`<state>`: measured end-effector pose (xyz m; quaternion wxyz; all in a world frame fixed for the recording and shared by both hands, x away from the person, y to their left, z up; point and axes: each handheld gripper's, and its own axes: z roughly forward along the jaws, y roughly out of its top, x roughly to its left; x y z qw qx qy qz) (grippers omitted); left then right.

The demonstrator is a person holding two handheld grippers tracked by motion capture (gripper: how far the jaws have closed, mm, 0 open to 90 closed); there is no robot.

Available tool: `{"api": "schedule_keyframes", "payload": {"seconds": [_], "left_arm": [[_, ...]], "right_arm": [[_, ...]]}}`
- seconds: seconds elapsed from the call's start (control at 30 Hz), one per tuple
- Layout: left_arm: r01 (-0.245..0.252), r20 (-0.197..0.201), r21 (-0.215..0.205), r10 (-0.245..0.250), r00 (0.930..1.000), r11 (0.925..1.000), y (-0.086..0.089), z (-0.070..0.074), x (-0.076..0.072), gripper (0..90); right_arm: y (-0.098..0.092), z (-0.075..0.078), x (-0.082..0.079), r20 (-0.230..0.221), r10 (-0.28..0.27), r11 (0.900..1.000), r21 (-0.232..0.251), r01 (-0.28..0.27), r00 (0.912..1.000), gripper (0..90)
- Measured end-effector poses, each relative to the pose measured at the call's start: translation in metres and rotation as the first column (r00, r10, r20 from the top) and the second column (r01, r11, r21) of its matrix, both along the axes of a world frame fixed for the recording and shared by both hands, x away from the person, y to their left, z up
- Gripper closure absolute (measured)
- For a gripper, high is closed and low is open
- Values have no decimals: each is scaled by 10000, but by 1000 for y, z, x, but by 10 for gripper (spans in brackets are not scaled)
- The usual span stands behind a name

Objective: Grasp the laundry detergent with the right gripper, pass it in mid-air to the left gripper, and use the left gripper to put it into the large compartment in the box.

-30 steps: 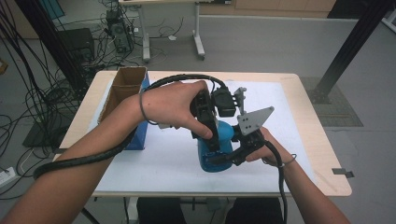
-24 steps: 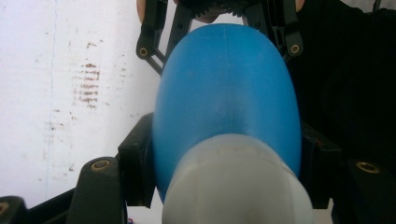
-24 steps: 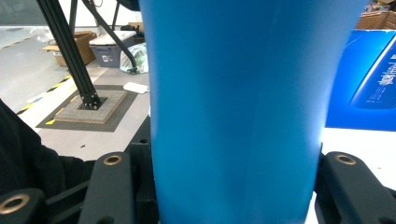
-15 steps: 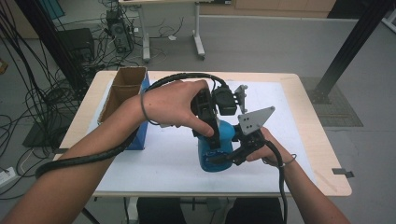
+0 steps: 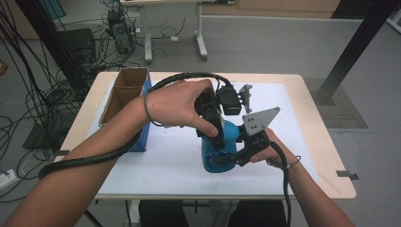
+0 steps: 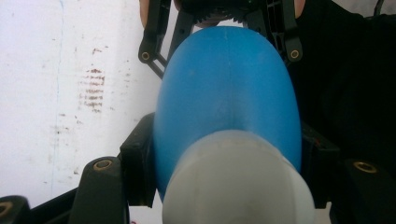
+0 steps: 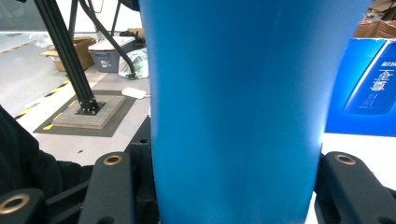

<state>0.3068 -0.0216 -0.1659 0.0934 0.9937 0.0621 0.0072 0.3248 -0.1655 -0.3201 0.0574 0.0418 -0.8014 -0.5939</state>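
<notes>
Both claws clamp the blue bottle [image 5: 218, 156], standing at the table's [image 5: 302, 142] centre: your right gripper [image 5: 239, 152] holds its body from 3 o'clock, your left gripper [image 5: 215, 127] pinches near the white cap [image 6: 238, 182]. Keep the right firm, twist the left squarely.

Wide open white worktop [image 5: 293, 123] beyond and right of the right tool [image 5: 239, 156]. Bare mat ahead of the left tool [image 5: 215, 137] too. Blocked on the far left: open cardboard box [image 5: 124, 94] against a blue carton [image 5: 144, 127], well apart from both tools.
</notes>
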Motion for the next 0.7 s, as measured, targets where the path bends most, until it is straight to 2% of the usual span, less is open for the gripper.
{"api": "schedule_keyframes", "payload": {"seconds": [0.37, 0.7], "left_arm": [[-45, 5, 113, 45, 10000, 9999, 1, 0, -1, 376], [-83, 28, 50, 83, 10000, 10000, 0, 1, -1, 376]], "right_arm": [[2, 0, 0, 21, 45, 10000, -21, -45, 10000, 442], [1, 1, 0, 8, 38, 10000, 36, -38, 10000, 442]]}}
